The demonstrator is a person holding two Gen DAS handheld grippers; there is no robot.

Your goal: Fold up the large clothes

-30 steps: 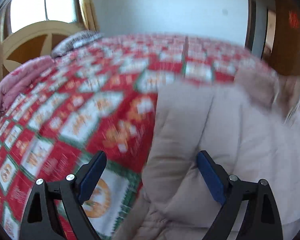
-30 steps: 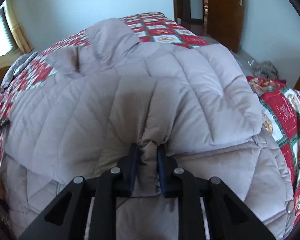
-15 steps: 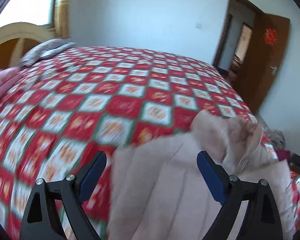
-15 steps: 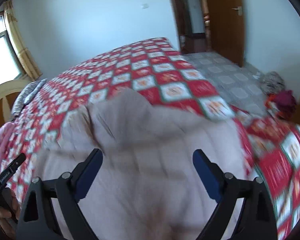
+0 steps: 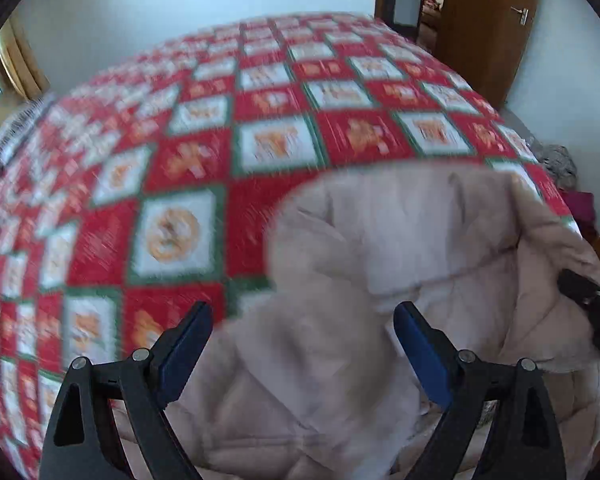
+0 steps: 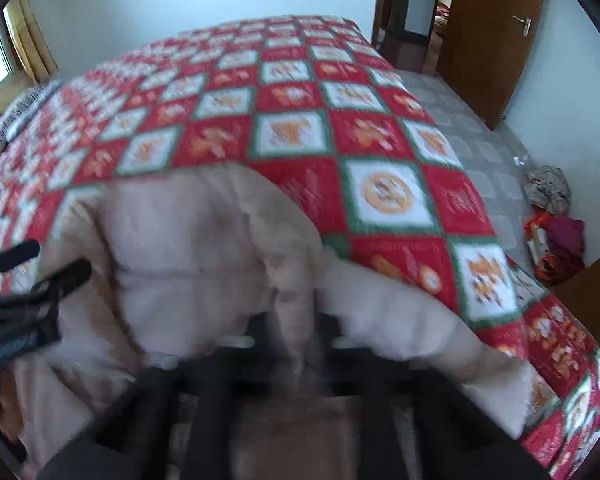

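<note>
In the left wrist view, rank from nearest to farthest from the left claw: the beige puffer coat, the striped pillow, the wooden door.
1. beige puffer coat, directly under and ahead of the open left claw.
2. striped pillow, far left on the bed's edge.
3. wooden door, upper right, past the bed's far end.

blur: right gripper (image 6: 296, 344) smearing into dark streaks, grip unclear | cut off: pale beige quilted puffer coat (image 5: 379, 280) running past the bottom edge | hidden: red-and-white checked bedspread (image 5: 220, 152) near edge lying under the coat
</note>
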